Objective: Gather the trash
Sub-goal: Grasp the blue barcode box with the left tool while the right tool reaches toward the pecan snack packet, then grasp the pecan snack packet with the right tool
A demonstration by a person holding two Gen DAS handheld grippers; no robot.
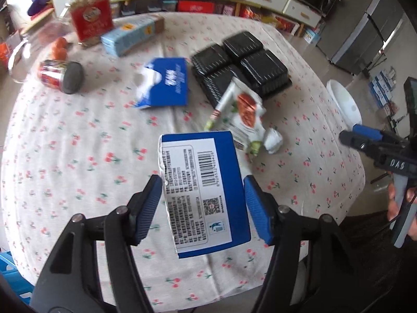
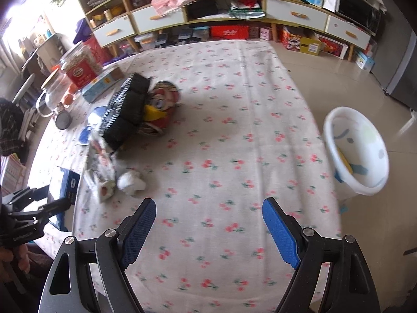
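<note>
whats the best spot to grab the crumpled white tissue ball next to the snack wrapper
Take the crumpled tissue ball across its middle, from straight above. It is a soft, roundish wad lying free on the tablecloth, with open cloth on its right; the snack wrapper crowds its left.

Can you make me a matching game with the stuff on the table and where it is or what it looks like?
Things:
1. blue carton
2. black trays
3. white bin
4. red can

Clues:
A. lying on its side
B. on the floor beside the table
C. between the left hand-held gripper's fingers
D. stacked together

Pairs: 1-C, 2-D, 3-B, 4-A
</note>
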